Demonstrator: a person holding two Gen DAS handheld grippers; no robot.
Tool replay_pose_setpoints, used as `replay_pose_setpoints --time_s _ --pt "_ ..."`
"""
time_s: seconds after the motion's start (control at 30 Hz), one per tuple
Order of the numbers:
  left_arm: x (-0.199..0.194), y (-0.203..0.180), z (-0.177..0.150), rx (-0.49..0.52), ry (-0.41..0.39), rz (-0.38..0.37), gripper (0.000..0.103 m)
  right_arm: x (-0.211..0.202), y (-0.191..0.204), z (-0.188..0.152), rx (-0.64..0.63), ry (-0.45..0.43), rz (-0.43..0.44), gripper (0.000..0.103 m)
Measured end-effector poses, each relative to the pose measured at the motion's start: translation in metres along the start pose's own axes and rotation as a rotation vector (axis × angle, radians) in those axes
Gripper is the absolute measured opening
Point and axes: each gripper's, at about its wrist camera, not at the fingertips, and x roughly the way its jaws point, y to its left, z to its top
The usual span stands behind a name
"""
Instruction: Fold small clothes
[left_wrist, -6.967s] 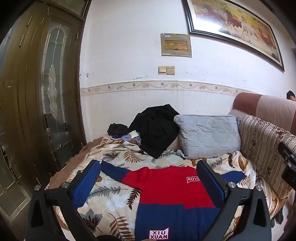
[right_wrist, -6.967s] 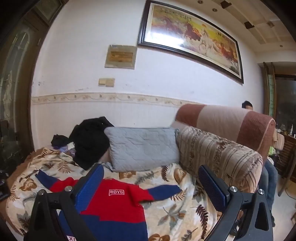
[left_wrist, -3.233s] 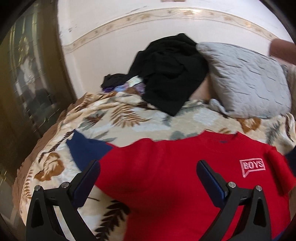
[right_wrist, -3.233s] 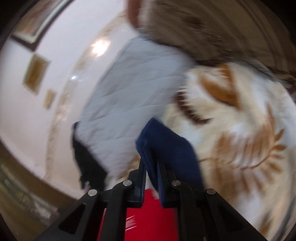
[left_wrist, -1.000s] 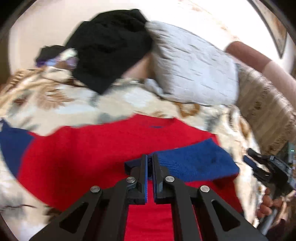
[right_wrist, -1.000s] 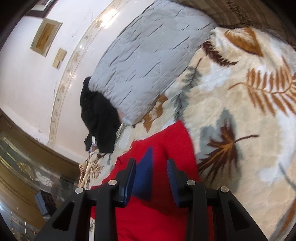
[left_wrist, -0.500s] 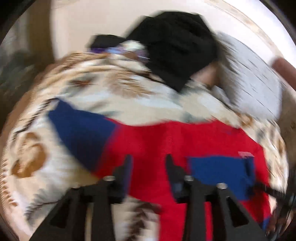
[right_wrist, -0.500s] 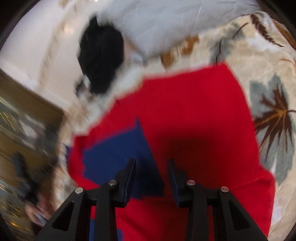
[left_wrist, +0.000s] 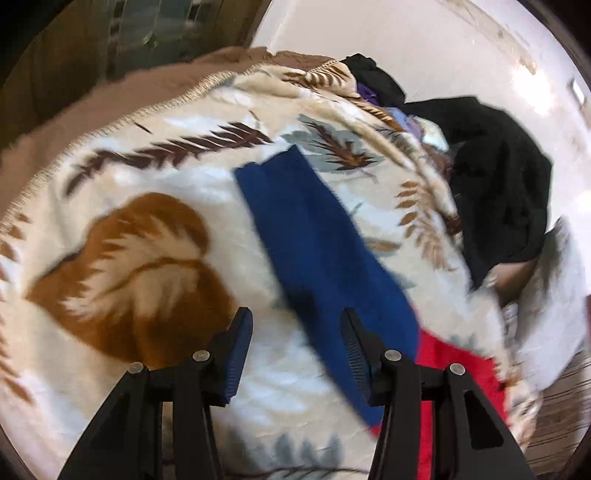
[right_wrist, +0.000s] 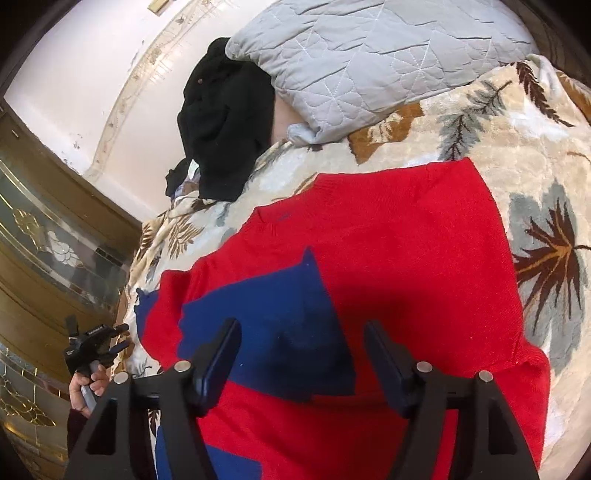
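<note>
The red-and-blue knitted sweater (right_wrist: 388, 236) lies flat on the leaf-patterned plush blanket (left_wrist: 122, 258). The right gripper (right_wrist: 303, 354), jaws just spread, hangs empty over the folded blue sleeve (right_wrist: 266, 325); the left gripper (left_wrist: 295, 350), half-open and empty, nears the outstretched blue sleeve (left_wrist: 314, 236). A shallow pinch there could snag blanket pile too.

free room, as i see it: open leaf-print blanket (left_wrist: 155, 258) to the left of the blue sleeve (left_wrist: 317, 251), clear out to its fringed edge; more bare blanket to the right of the red sweater (right_wrist: 388, 258) in the right wrist view.

obstacles: black clothes heap (right_wrist: 225, 133) and grey pillow (right_wrist: 369, 59) block the far side, touching each other; wall (right_wrist: 92, 74) just behind them; wooden glass-panelled door (right_wrist: 44, 240) close along the blanket's left edge.

my left gripper (left_wrist: 295, 347) hangs with jaws apart and nothing between them.
</note>
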Motion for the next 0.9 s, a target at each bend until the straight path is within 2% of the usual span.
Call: replay_pose_setpoints --time_s 0.13,0.2,0.27,0.33,0.4,0.53,0.67,0.8,0.9 --pt "0.014 -0.003 0.006 -0.018 0.002 -0.048 0.050 -0.002 0.004 0.002 -0.017 -0.020 -0.007 0.073" --pt "0.021 0.000 0.010 -0.027 0.013 -0.062 0.043 -0.003 0.002 0.002 -0.010 -0.023 -0.009 0.073" --pt "0.030 0.004 0.014 -0.044 0.025 -0.080 0.031 -0.003 0.000 0.003 -0.002 -0.025 -0.011 0.073" --pt "0.039 0.007 0.017 -0.053 0.031 -0.081 0.027 -0.002 -0.002 0.003 0.006 -0.032 -0.017 0.073" --pt "0.045 0.008 0.019 -0.054 0.033 -0.068 0.015 -0.002 -0.002 0.003 0.009 -0.040 -0.019 0.073" --pt "0.044 0.006 0.020 -0.063 0.002 -0.089 0.009 -0.008 -0.003 0.004 0.012 -0.069 -0.023 0.072" --pt "0.024 -0.018 0.018 0.025 -0.059 -0.074 0.005 -0.018 -0.006 0.007 0.029 -0.109 -0.020 0.071" --pt "-0.009 -0.066 0.004 0.169 -0.122 -0.094 0.004 -0.030 -0.012 0.011 0.057 -0.147 -0.017 0.071" --pt "-0.035 -0.119 -0.025 0.318 -0.157 -0.140 0.004 -0.041 -0.020 0.014 0.090 -0.174 -0.015 0.071"
